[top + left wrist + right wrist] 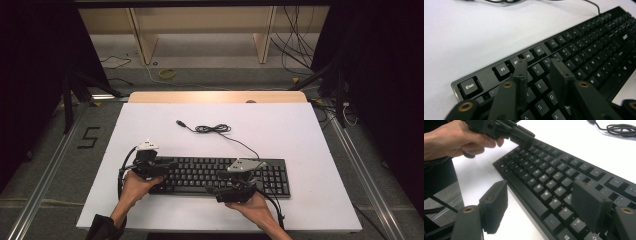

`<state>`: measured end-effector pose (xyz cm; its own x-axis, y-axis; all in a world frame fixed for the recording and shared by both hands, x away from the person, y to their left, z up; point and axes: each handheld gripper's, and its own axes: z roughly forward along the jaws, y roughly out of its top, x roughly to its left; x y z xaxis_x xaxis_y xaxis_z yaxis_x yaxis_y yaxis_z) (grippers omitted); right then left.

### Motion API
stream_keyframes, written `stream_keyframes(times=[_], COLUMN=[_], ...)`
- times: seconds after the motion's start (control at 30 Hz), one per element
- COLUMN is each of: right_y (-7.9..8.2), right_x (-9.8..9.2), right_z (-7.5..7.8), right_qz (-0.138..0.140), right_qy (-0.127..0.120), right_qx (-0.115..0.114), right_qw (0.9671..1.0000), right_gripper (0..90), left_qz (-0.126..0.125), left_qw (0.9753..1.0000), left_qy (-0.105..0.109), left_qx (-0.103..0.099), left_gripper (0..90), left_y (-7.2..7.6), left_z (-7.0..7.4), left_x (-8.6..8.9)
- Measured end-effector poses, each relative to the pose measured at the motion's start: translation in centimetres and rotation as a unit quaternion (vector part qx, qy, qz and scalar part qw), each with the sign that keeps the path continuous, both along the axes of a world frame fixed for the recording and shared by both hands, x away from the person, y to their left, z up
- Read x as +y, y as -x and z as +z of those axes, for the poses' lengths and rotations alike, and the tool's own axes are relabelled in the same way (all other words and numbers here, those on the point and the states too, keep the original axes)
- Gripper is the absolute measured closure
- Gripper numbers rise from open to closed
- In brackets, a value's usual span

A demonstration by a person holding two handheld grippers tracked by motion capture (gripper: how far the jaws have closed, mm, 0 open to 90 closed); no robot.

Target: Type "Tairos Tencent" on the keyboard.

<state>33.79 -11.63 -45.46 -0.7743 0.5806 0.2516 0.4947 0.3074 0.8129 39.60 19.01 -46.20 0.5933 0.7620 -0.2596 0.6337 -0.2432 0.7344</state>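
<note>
A black keyboard [220,176] lies on the white board [300,130] near its front edge. Its cable [215,129] runs back to a loose coil with a USB plug at the end. My left gripper [172,165] hovers over the keyboard's [584,57] left end. In the left gripper view it [539,63] is open by a narrow gap above the number and letter keys, holding nothing. My right gripper [216,182] is wide open [541,195] at the front edge of the keyboard [544,172], one jaw over the board and one over the keys.
The white board leaves bare room behind and to the right of the keyboard. A wooden table edge [215,96] shows at the back. Black stands and cables [300,45] stand on the floor beyond, with a yellow ring [167,74] and a tape "5" [89,137].
</note>
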Motion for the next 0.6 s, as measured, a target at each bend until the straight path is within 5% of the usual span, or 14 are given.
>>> stream_keyframes(times=[0.33,0.6], right_y=[0.0,0.0], right_x=[0.0,0.0], right_z=[0.0,0.0], right_qz=[-0.001,0.000], right_qy=[-0.001,-0.001], right_qx=[0.000,0.000], right_qw=[1.0000,1.0000], right_gripper=[30.6,30.6], left_qz=[-0.023,-0.034], left_qw=[0.9992,0.9983], left_qy=[-0.034,-0.047], left_qx=[0.004,0.008], left_gripper=[85.9,89.3], left_y=[0.0,-0.1], left_z=[-0.4,-0.7], left_x=[-0.9,-1.3])
